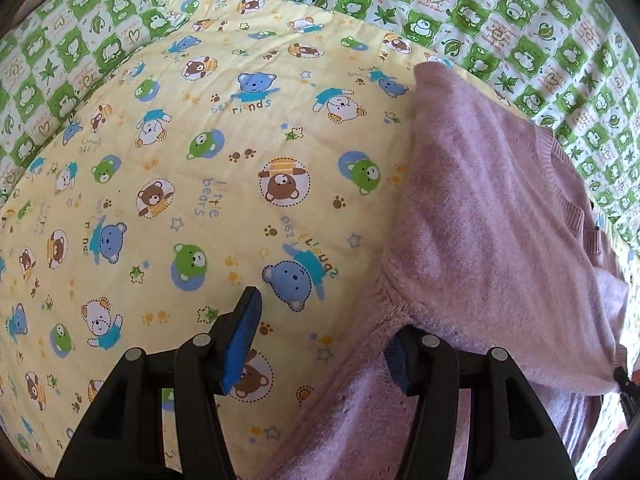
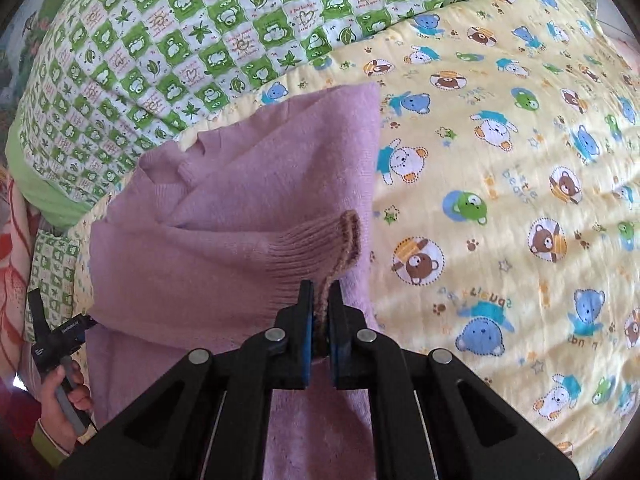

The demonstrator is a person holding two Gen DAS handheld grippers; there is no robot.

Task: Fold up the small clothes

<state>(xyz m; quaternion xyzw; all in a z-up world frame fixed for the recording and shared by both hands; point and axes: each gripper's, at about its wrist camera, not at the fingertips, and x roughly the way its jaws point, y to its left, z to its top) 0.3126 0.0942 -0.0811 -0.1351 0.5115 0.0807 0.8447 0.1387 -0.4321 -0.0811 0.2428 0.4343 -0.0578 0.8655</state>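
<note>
Pinching the ribbed cuff (image 2: 316, 248) of the pink sweater (image 2: 224, 208) lying on the bear-print quilt (image 2: 500, 200), right tool (image 2: 320, 312) should carry it flat across while left tool (image 1: 320, 344), spread, steadies the body.

Daylit bed: yellow bear-print quilt (image 1: 224, 184) over a green-checked leaf-print sheet (image 2: 168, 52)

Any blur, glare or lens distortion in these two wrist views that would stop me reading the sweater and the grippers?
Left wrist view: strong fisheye bending, dark corners, even daylight, no glare; the sweater is soft but readable and hides one finger of the left gripper. Right wrist view: same curvature, sunlit streaks on the yellow sheet, right gripper sharp, shut on the cuff.
</note>
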